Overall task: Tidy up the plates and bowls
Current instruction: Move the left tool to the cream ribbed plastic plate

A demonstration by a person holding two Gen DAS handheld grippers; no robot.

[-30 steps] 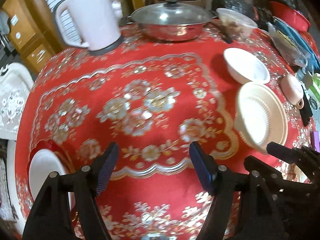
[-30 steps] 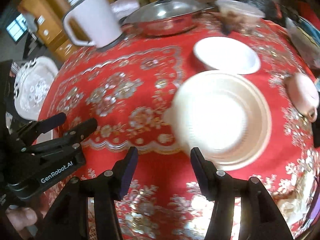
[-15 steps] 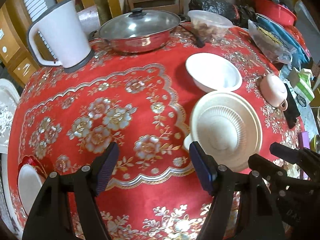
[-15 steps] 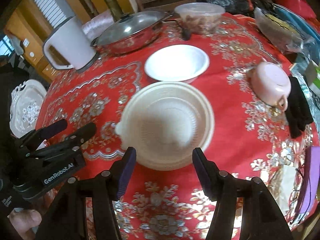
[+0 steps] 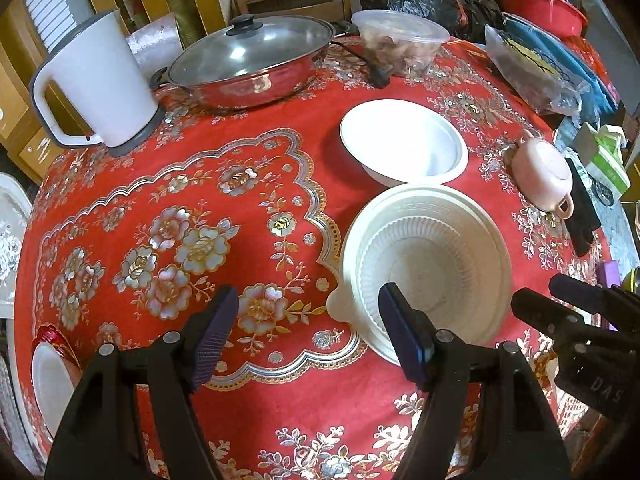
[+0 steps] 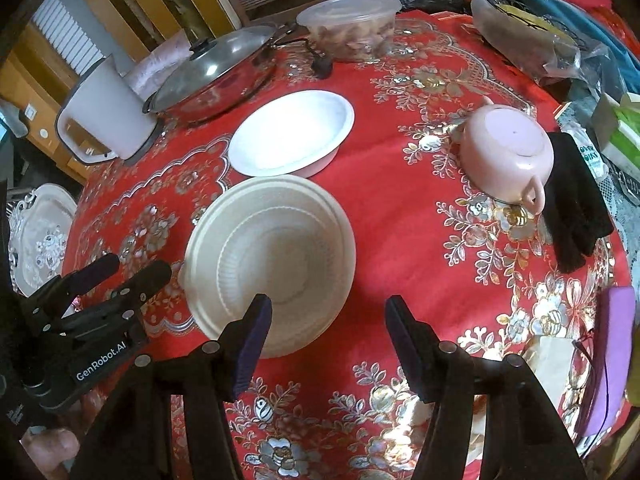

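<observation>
Both grippers advanced toward ribbed plate (image 6: 272, 264); left gripper (image 5: 308, 332), right gripper (image 6: 326, 340) agape, empty; approach step; next: white bowl (image 6: 292, 132), twelve o'clock, stacking.

Red tablecloth (image 5: 256, 400) (floral) bears ribbed bowl (image 5: 432, 256), white bowl (image 5: 404, 140), kettle (image 5: 96, 84).

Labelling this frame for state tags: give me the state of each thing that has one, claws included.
Left claw: open, empty.
Right claw: open, empty.
Cream ribbed plastic bowl: upright, empty, on the red tablecloth.
White round bowl: upright, empty.
Pink handled ceramic bowl: upside down.
Steel pan with glass lid: lid on.
Clear plastic tub: lidded, food inside.
White electric kettle: upright.
</observation>
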